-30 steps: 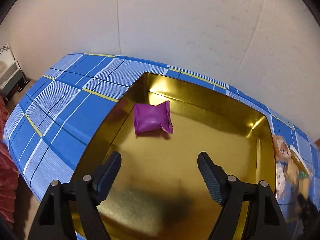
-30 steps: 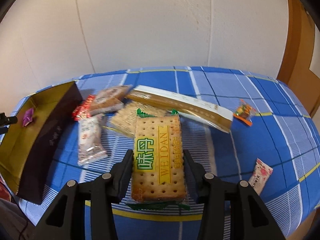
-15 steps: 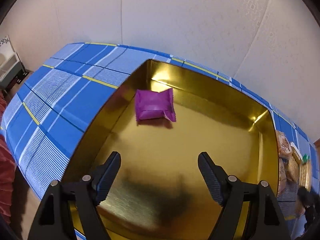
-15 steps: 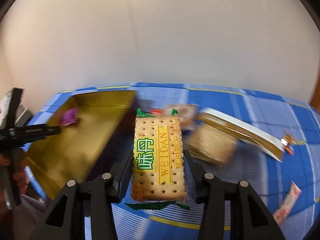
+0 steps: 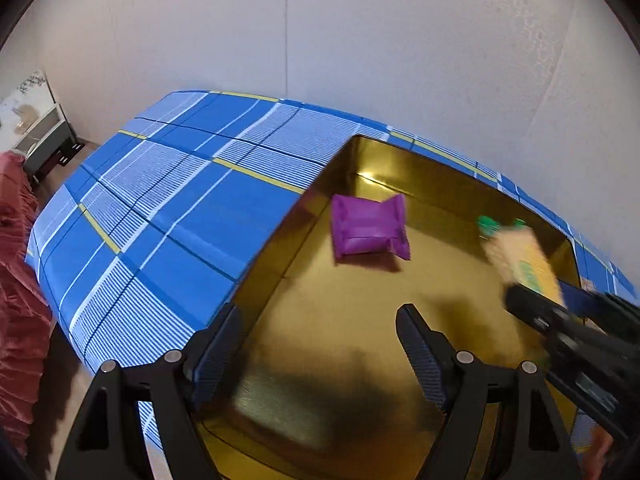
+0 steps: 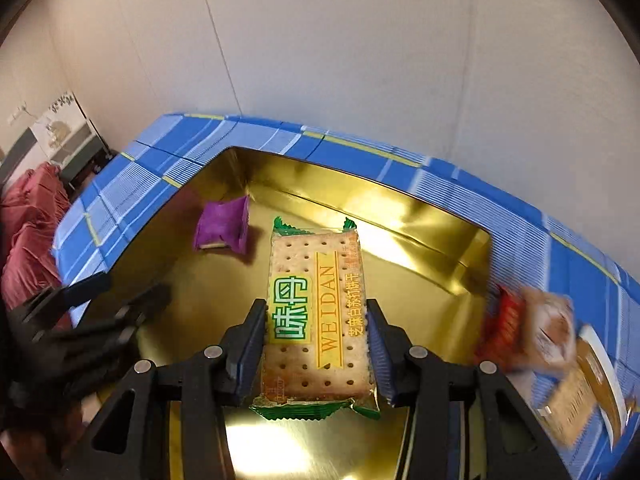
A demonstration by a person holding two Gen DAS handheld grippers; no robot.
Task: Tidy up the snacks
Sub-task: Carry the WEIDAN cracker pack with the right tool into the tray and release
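Note:
My right gripper (image 6: 316, 348) is shut on a Weidan cracker pack (image 6: 316, 312) and holds it over the gold box (image 6: 420, 248). A purple snack pouch (image 6: 222, 228) lies in the box's far left corner. In the left wrist view my left gripper (image 5: 316, 344) is open and empty over the near side of the gold box (image 5: 360, 320), with the purple pouch (image 5: 368, 228) beyond it. The right gripper (image 5: 580, 336) with the cracker pack (image 5: 520, 256) comes in from the right there.
The box sits on a blue plaid tablecloth (image 5: 180, 208). Right of the box lie a red packet (image 6: 504, 320), a brown snack pack (image 6: 548, 328) and a long gold-and-white pack (image 6: 600, 384). A white wall stands behind. Red fabric (image 5: 16, 280) hangs left of the table.
My right gripper has swung left with the cracker pack, from over the snack pile to above the gold box. The left gripper has shifted slightly left and stayed open.

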